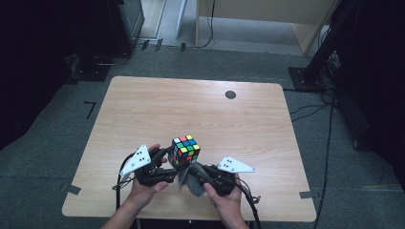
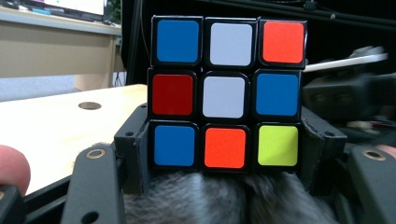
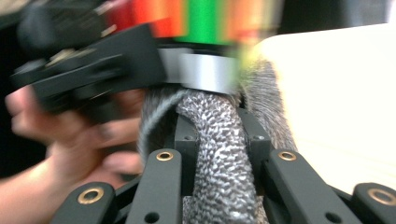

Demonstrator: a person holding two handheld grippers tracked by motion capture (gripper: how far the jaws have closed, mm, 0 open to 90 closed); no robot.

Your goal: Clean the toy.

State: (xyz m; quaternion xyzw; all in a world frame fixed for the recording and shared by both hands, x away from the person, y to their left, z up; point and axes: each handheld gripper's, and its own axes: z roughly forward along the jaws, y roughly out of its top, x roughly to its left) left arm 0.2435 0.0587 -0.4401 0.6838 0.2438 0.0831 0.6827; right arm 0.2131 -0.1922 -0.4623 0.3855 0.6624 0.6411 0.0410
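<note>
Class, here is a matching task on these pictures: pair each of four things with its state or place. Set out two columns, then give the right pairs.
Things
1. cube
2. cloth
3. left gripper
4. dark disc

States or places
A. flat on the table, far from the hands
B. grey, clamped in the right gripper
C. shut on the cube's bottom layer
D. coloured squares, a white one at the centre of the face seen in the left gripper view

Pairs: 1-D, 2-B, 3-C, 4-A
</note>
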